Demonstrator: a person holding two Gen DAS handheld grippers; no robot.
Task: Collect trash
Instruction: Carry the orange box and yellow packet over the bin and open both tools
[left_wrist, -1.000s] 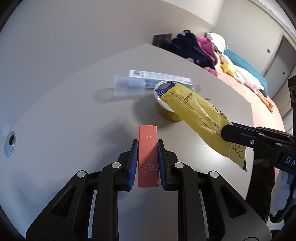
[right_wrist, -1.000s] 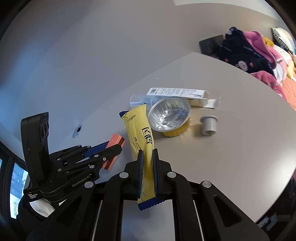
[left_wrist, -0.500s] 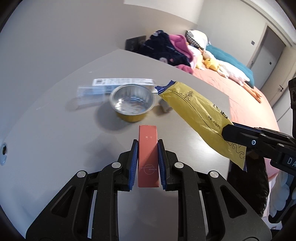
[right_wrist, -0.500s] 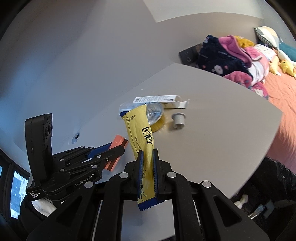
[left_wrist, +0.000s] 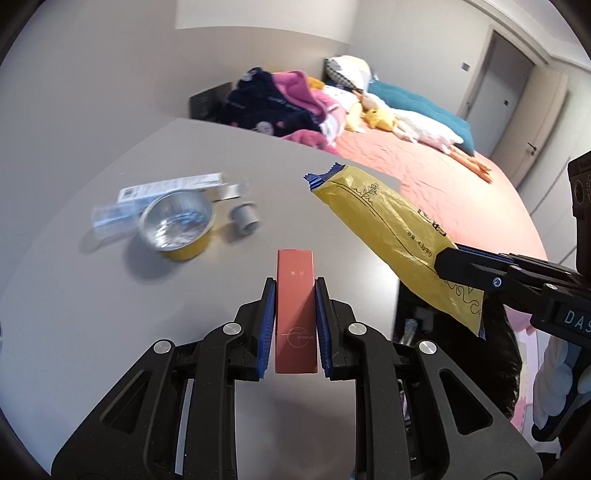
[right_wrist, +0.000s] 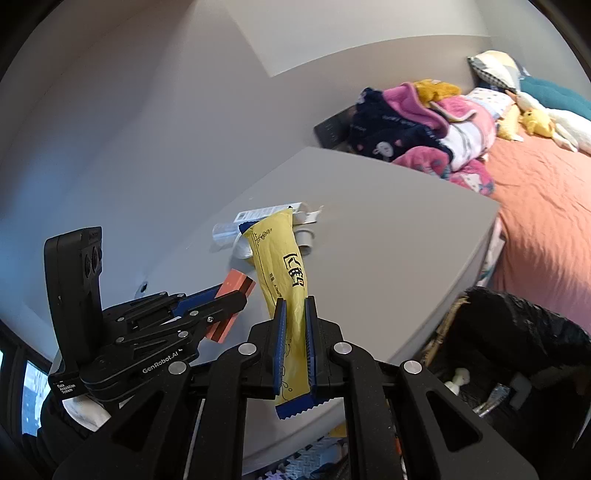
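Now the left gripper (left_wrist: 294, 325) is pinching a slim orange box (left_wrist: 295, 310) between its blue pads, held in the air above the grey table (left_wrist: 110, 314), while the right gripper (right_wrist: 294, 343) is clamped on a yellow wrapper (right_wrist: 284, 273) that sticks up and forward from its jaws. Back on the table sit a foil cup (left_wrist: 177, 225), a small grey cap (left_wrist: 243, 218) just beside it, and a white carton (left_wrist: 173, 186) with a clear tube (left_wrist: 110, 219) behind the cup. Beyond the table's edge is a black bin bag (right_wrist: 517, 332), and further off a bed (left_wrist: 424, 177) piled with clothes (left_wrist: 280, 103).
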